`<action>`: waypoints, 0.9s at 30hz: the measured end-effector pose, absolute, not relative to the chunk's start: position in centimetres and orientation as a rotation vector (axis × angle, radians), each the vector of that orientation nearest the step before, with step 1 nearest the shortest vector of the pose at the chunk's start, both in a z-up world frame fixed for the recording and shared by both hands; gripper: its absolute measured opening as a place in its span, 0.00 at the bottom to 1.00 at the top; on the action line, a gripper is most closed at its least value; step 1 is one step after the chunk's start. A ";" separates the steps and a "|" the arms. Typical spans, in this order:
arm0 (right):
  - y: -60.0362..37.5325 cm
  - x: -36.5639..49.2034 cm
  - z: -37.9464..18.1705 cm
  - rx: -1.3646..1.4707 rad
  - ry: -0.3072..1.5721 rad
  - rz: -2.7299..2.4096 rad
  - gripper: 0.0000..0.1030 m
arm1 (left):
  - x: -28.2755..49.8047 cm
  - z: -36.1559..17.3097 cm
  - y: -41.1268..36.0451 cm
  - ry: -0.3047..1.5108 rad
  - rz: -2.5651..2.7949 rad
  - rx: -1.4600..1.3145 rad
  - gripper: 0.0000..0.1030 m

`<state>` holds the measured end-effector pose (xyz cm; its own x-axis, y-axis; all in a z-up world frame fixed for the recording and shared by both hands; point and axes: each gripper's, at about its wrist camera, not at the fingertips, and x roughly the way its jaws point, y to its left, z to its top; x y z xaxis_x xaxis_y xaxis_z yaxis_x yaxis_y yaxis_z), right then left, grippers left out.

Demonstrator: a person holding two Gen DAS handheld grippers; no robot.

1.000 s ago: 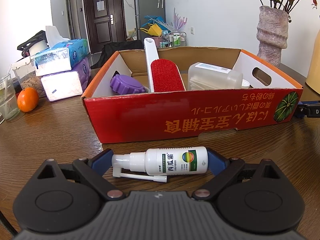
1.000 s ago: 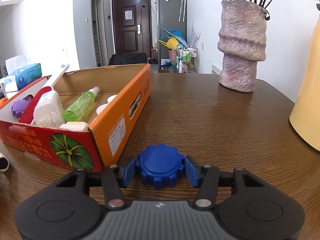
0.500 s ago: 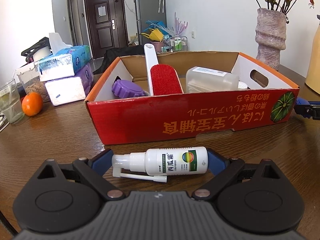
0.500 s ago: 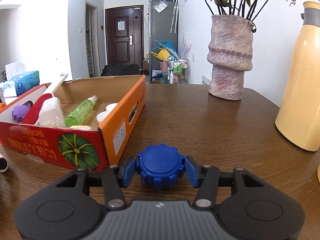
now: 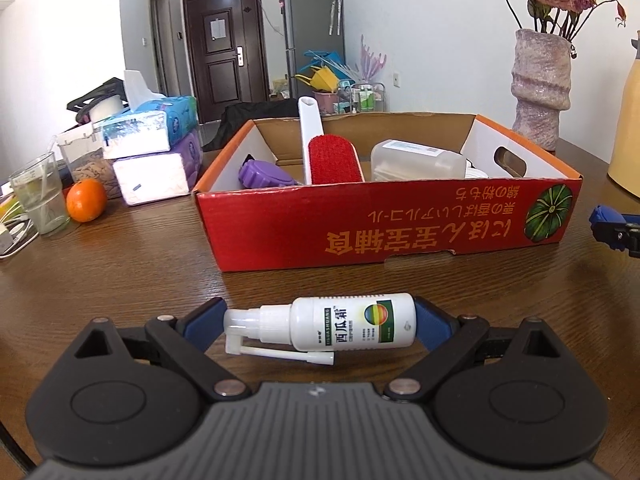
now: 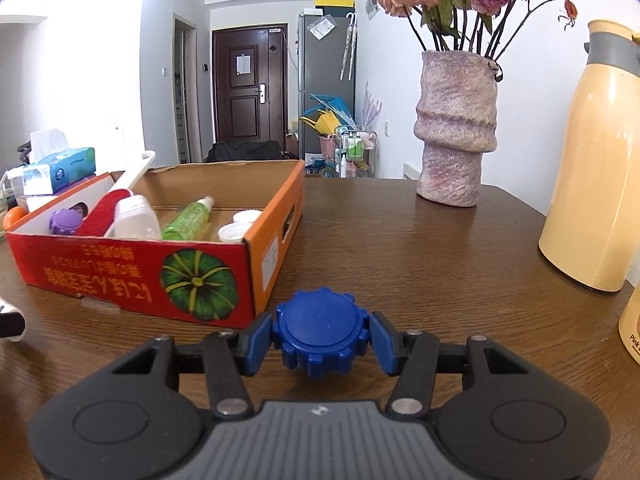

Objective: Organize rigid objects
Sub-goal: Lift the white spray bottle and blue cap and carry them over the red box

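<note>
wood table point(image 5: 120, 280) – glossy plastic bottle point(image 5: 352, 322)

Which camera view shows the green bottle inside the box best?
The right wrist view. There the green bottle lies in plain sight in the cardboard box, beside the white caps. In the left wrist view the box's front wall and the clear container hide it.

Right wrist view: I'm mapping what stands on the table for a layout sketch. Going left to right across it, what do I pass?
Cardboard box → blue cap held in the right gripper → pink vase → cream thermos jug.
</note>
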<state>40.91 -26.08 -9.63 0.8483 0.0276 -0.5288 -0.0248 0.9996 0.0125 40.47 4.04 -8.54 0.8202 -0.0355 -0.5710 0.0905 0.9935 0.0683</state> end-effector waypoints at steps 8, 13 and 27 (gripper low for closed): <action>-24.8 38.5 -9.2 0.008 0.528 0.060 0.51 | 38.9 -8.1 3.6 0.585 -0.054 0.089 0.95; -24.0 37.2 -8.8 0.011 0.507 0.079 0.51 | 37.8 -7.7 3.4 0.560 -0.047 0.078 0.95; -21.4 33.9 -7.5 0.035 0.432 0.145 0.51 | 35.1 -6.3 2.6 0.506 -0.024 0.047 0.95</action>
<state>33.93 -21.41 -7.47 0.8977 0.1479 -0.4150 -0.1328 0.9890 0.0650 35.06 2.56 -6.30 0.8742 -0.0115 -0.4854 0.0347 0.9986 0.0389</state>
